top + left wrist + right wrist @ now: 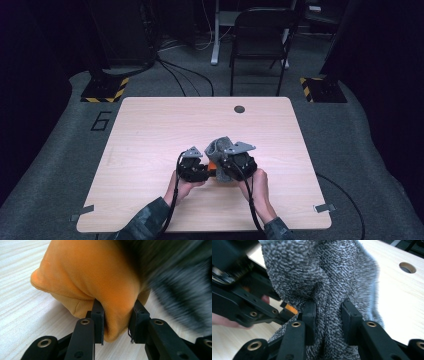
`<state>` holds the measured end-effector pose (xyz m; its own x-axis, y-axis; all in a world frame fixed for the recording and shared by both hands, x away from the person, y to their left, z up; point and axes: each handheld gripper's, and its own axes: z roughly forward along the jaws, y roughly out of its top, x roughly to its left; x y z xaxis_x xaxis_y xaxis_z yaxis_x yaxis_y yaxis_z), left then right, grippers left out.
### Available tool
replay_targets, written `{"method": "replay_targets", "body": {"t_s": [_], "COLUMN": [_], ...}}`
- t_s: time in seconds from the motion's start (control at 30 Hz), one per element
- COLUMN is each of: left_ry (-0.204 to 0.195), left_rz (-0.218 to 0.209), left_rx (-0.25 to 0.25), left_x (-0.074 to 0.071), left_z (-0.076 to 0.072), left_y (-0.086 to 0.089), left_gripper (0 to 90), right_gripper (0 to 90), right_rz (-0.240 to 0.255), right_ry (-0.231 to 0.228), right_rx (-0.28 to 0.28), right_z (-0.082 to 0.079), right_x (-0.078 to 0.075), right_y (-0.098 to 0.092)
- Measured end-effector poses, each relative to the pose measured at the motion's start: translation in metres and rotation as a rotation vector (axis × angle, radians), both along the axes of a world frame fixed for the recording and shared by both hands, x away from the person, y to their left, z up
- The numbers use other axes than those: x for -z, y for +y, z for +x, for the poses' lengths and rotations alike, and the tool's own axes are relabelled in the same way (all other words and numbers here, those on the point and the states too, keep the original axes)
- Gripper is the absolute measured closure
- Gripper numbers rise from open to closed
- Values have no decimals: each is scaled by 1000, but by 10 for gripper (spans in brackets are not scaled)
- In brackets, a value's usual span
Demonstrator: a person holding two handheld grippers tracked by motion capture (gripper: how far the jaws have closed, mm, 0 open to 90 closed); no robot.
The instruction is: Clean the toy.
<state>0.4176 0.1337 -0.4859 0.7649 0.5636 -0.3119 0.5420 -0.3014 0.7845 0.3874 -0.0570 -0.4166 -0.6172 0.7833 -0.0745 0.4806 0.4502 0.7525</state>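
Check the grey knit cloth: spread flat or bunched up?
Bunched up. The grey knit cloth rises in folds off the table, pinched by the right hand-held gripper.

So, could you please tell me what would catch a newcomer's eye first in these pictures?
Probably the orange cloth, bright against the pale table, with a fold pinched in the left gripper. Next comes the grey knit, bunched in the right gripper near the table's middle, right beside the orange. Both hands sit close together at the near edge.
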Motion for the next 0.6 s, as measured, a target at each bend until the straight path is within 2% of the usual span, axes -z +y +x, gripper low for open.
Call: {"method": "replay_targets", "body": {"t_s": [0.03,0.1,0.27,0.33,0.37,0.6], "left_ry": [0,5,-6,6,3,8], "left_rz": [7,2,8,-2,0,-7], "left_rx": [2,2,8,1,5,2], "left_x": [0,1,1,1,1,2], "left_z": [0,1,1,1,2,1], "left_y": [0,1,0,1,1,1], "left_gripper": [698,698,698,698,698,698], "right_gripper": [685,688,690,690,690,692], "right_rz": [-18,-23,-51,-73,-86,-92], "right_ry": [-3,-11,-3,-3,-2,52], "right_rx": [-2,4,17,23,40,132], "right_z": [1,2,4,5,6,18], "right_x": [4,8,8,8,8,17], "right_y": [2,2,-5,-9,-13,-41]}}
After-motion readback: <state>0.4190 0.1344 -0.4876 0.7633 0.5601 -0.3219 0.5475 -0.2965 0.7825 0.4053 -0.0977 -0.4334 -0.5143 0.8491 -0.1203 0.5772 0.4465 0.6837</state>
